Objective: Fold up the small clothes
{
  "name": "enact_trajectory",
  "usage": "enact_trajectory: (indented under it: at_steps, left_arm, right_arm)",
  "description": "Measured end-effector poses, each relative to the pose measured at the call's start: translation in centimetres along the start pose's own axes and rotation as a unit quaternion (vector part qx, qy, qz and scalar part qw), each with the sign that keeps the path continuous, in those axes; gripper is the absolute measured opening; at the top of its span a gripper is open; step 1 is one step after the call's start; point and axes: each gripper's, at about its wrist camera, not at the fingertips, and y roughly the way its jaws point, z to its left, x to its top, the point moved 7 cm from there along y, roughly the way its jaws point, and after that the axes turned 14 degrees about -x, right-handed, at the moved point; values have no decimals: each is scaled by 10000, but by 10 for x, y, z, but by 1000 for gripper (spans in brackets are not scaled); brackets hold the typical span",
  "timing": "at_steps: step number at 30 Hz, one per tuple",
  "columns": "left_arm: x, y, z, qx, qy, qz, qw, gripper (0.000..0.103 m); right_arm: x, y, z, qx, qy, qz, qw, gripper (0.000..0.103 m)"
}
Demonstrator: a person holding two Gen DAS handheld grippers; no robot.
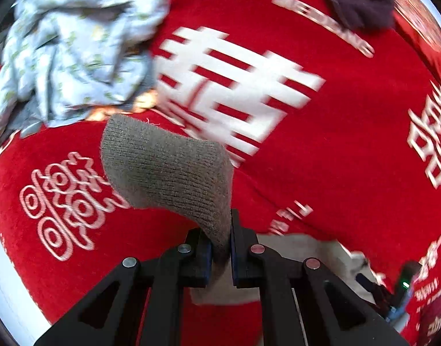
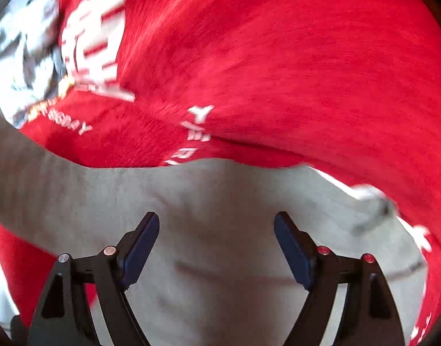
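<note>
Left gripper (image 1: 221, 248) clamps a grey knit garment (image 1: 168, 170) above the red cloth (image 1: 321, 144); right gripper (image 2: 217, 248), lower centre, spread wide over it, holding nothing.

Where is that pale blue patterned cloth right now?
In the left wrist view, the pale blue patterned cloth lies crumpled at upper left on the red cloth, beyond the grey garment.

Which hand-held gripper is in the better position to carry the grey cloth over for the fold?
Probably left. The left hand-held gripper is shut on the grey cloth, lifting it; the right hand-held gripper is open, holding nothing.
</note>
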Motion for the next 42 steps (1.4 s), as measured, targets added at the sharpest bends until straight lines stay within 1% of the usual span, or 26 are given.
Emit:
enact_trajectory:
  at_steps: [4, 5, 7, 8, 10, 11, 13, 14, 17, 20, 22, 25, 26, 27, 29, 30, 31, 32, 34, 35, 36, 37, 38, 39, 41, 42]
  left_arm:
    - [-25, 21, -73, -179, 519, 382, 9978, 10]
    - [-35, 27, -99, -230, 727, 482, 9959, 10]
    - [-51, 37, -141, -372, 945, 670, 9926, 10]
    - [-64, 44, -170, -490, 1142, 799, 9890, 10]
    - [-87, 54, -216, -631, 1472, 923, 9828, 10]
    - [-99, 61, -236, -693, 1574, 1012, 9799, 10]
    - [-131, 83, -276, -767, 1778, 1284, 9726, 10]
    - [-150, 98, -294, -763, 1846, 1448, 9691, 10]
    - [-197, 136, -323, -707, 1951, 1833, 9609, 10]
    - [-232, 166, -333, -582, 1926, 2154, 9556, 10]
    - [-252, 182, -336, -472, 1929, 2287, 9530, 10]
    - [-269, 194, -335, -382, 1917, 2479, 9489, 11]
    - [-273, 195, -332, -343, 1932, 2553, 9467, 13]
    - [-276, 195, -332, -339, 1947, 2625, 9445, 22]
    - [-282, 193, -336, -507, 1961, 2773, 9392, 76]
    - [-281, 189, -341, -572, 2002, 2659, 9412, 81]
    - [-276, 182, -345, -598, 2081, 2462, 9447, 81]
    - [-273, 175, -350, -656, 2184, 2384, 9440, 81]
    - [-267, 157, -358, -994, 2386, 2521, 9325, 81]
    - [-260, 142, -360, -1260, 2491, 2547, 9258, 81]
    - [-252, 132, -359, -1355, 2543, 2479, 9249, 81]
    - [-241, 121, -353, -1403, 2572, 2362, 9265, 81]
    - [-227, 109, -341, -1432, 2522, 2186, 9317, 81]
    - [-216, 106, -331, -1382, 2452, 2084, 9367, 81]
    - [-193, 107, -297, -1004, 2218, 1889, 9513, 81]
    - [-184, 112, -276, -717, 2017, 1865, 9588, 81]
  right_arm:
    - [-43, -34, -76, -328, 469, -138, 9983, 84]
    - [-52, -38, -95, -385, 589, -138, 9974, 84]
    - [-71, -44, -132, -441, 872, -90, 9952, 84]
    - [-78, -49, -138, -458, 970, -86, 9942, 84]
    - [-95, -58, -166, -495, 1234, -119, 9911, 84]
    - [-105, -62, -184, -508, 1394, -127, 9889, 84]
    - [-117, -67, -205, -521, 1596, -103, 9858, 84]
    - [-121, -68, -213, -529, 1659, -95, 9847, 84]
    - [-141, -67, -243, -526, 2002, -24, 9783, 84]
    - [-159, -63, -266, -508, 2255, 74, 9729, 84]
    - [-173, -57, -277, -513, 2363, 158, 9702, 84]
    - [-185, -52, -287, -453, 2484, 219, 9673, 84]
    - [-188, -51, -290, -427, 2530, 235, 9662, 84]
    - [-190, -50, -292, -395, 2570, 238, 9653, 84]
    - [-194, -47, -295, -330, 2652, 255, 9633, 84]
    - [-196, -46, -296, -306, 2704, 262, 9619, 84]
    - [-196, -46, -298, -275, 2760, 251, 9604, 84]
    - [-197, -46, -297, -259, 2786, 241, 9598, 84]
    - [-198, -49, -298, -239, 2819, 217, 9589, 84]
    - [-197, -51, -299, -235, 2815, 193, 9591, 84]
    - [-196, -54, -300, -208, 2814, 141, 9593, 84]
    - [-195, -58, -300, -164, 2813, 75, 9594, 84]
    - [-193, -59, -301, -129, 2805, 34, 9598, 84]
    - [-190, -61, -301, -89, 2796, -15, 9601, 84]
    - [-182, -59, -299, 1, 2750, -76, 9614, 84]
    - [-177, -56, -296, 23, 2713, -55, 9625, 84]
